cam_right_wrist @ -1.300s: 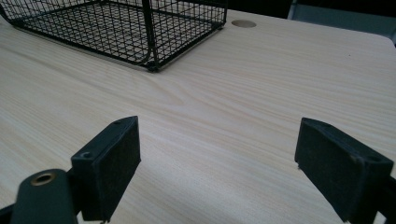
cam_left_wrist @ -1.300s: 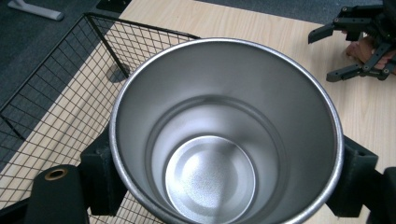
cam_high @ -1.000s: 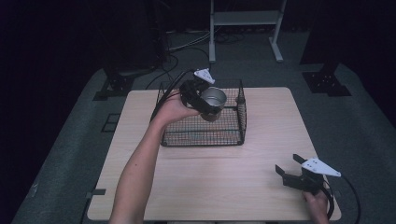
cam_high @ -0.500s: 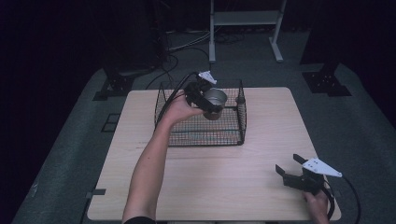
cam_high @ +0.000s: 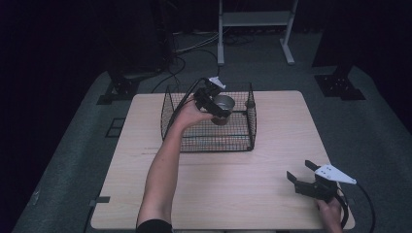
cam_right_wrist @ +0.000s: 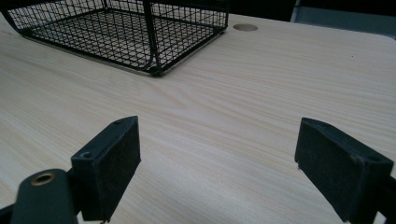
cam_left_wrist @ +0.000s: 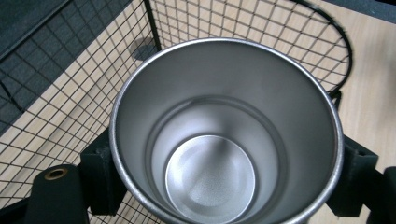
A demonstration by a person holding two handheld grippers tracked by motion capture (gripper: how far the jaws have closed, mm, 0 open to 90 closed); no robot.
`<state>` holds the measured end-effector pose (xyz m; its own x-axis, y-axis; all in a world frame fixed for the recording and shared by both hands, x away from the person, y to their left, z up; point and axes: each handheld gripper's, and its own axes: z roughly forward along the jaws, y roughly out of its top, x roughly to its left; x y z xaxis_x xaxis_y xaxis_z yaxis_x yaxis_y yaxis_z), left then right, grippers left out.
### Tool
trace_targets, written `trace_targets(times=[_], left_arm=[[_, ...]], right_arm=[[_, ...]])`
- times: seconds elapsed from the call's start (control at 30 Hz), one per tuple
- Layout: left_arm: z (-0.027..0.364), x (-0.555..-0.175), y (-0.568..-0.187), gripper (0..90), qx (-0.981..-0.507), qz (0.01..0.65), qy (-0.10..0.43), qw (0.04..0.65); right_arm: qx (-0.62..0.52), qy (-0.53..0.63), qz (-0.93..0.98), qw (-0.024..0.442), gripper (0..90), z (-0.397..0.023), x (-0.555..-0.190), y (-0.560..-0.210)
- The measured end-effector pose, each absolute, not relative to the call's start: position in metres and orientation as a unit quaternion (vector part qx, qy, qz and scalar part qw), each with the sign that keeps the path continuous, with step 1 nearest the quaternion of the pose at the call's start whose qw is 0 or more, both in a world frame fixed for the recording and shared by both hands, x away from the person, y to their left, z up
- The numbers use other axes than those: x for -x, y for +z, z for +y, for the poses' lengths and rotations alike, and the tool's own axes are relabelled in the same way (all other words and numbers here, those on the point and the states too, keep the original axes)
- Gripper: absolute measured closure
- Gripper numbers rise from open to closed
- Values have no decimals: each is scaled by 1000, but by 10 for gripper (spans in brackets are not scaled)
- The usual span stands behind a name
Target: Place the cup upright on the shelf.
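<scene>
Both grippers are black: the left gripper [cam_high: 212,99] and right gripper [cam_high: 305,180] each carry a pale grey three-cornered plate and trail a black cable. Blocky matte pads [cam_right_wrist: 113,161] face the jaws, with a brass-ringed hole at seven o'clock. Forearms are bare.

A dim lab (carpeted): bare wooden table [cam_high: 272,145], trailing floor cables [cam_high: 187,48], stand bases [cam_high: 340,85].
</scene>
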<state>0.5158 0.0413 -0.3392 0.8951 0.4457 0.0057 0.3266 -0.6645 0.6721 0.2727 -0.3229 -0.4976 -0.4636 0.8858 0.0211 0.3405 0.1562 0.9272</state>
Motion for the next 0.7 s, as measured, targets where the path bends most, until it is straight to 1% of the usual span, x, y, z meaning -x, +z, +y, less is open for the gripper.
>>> trace_targets(times=[0.37, 0.7], left_arm=[[43, -525, -357, 178, -905, 231, 87, 346], [43, -532, -382, 177, -908, 247, 72, 330]], right_arm=[[-434, 484, 706, 280, 135, -323, -273, -497], [-433, 485, 706, 281, 135, -323, -273, -498]])
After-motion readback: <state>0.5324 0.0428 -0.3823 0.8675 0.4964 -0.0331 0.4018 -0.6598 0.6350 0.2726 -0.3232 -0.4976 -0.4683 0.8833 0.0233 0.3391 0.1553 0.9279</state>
